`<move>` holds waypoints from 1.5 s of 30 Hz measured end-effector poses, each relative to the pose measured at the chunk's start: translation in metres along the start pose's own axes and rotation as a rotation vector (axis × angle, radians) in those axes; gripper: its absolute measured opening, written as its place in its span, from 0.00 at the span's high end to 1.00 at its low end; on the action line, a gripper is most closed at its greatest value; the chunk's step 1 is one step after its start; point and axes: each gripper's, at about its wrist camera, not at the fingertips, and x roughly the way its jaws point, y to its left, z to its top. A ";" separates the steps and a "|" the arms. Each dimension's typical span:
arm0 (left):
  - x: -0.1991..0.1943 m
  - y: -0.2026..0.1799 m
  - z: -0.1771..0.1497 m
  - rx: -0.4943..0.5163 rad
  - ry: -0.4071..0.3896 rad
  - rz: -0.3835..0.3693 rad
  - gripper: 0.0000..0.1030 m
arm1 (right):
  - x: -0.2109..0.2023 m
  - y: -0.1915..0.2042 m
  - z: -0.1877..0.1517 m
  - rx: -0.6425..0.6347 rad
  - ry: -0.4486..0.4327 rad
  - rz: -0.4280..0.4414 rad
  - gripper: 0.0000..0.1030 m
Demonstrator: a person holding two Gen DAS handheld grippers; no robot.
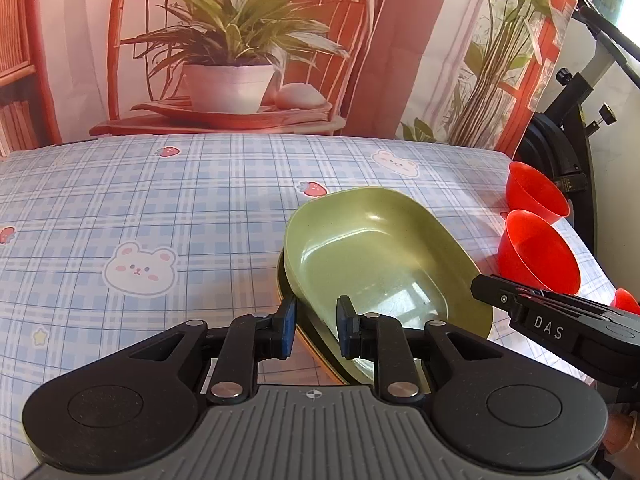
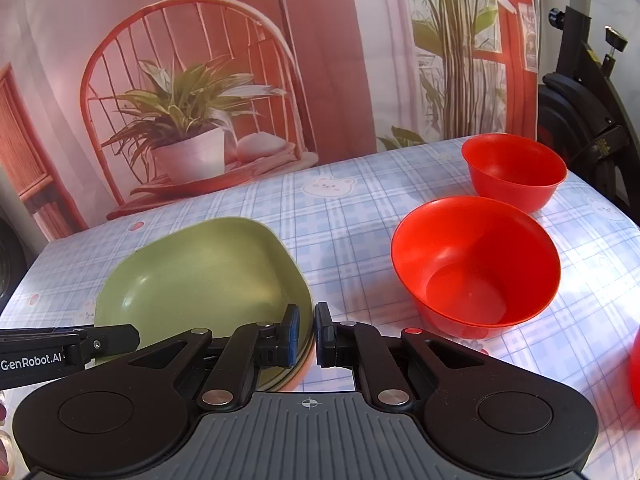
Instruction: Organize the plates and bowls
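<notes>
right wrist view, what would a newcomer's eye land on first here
The red bowls on the checked cloth stand out first, right of centre, one nearer and another behind it. Next comes the green plate at the left, stacked on another plate, with the right tool clamped on its near rim.

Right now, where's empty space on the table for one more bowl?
The checked blue tablecloth left of the green square plate is bare. It's crowded on the right, by the red plastic bowls.
</notes>
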 end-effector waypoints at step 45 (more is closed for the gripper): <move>-0.001 0.014 -0.026 -0.095 -0.012 -0.006 0.47 | -0.005 0.006 -0.013 -0.060 0.009 -0.024 0.87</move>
